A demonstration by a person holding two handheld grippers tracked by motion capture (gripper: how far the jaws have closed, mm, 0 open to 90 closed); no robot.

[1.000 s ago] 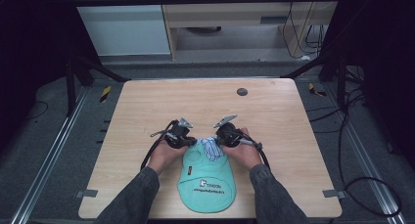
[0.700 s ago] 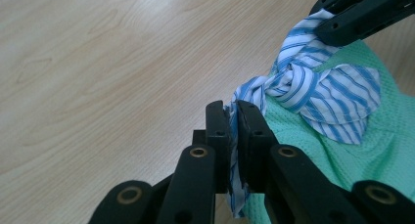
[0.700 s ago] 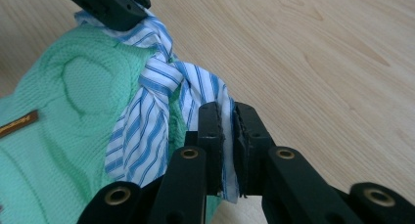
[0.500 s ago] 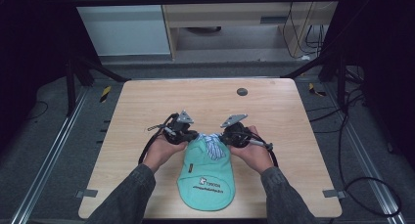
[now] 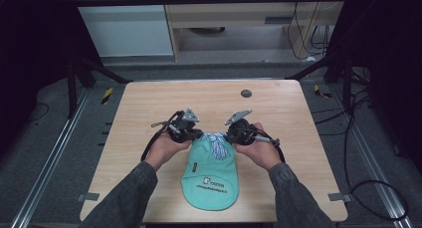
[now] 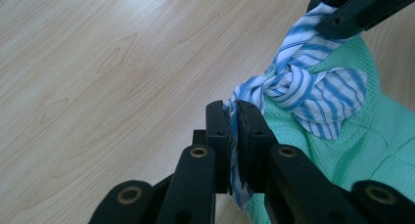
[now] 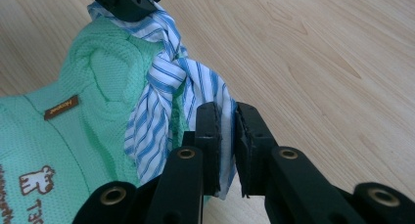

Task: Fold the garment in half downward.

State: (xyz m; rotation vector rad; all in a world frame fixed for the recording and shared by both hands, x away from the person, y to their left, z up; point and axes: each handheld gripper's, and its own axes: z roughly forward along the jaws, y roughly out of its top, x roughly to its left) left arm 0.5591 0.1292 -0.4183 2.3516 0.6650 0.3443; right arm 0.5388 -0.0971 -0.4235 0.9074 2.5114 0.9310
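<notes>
Both forearms reach in side by side, each hand wrapped around its tool. The left claw and right claw point inward toward each other, tips near but apart. In the gripper views, each claw's jaws are clamped tight on a striped cloth tie, fabric pinched between the pads.

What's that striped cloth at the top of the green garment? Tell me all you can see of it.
The striped cloth is a thin woven strip, white with blue stripes, knotted at the upper end of the green garment. The knot sits mid-strip, with loose, crumpled ends hanging over the green knit. The left tongs pinch one end and the right tongs pinch the other, so the strip stretches between them, lifted a little above the table.
</notes>
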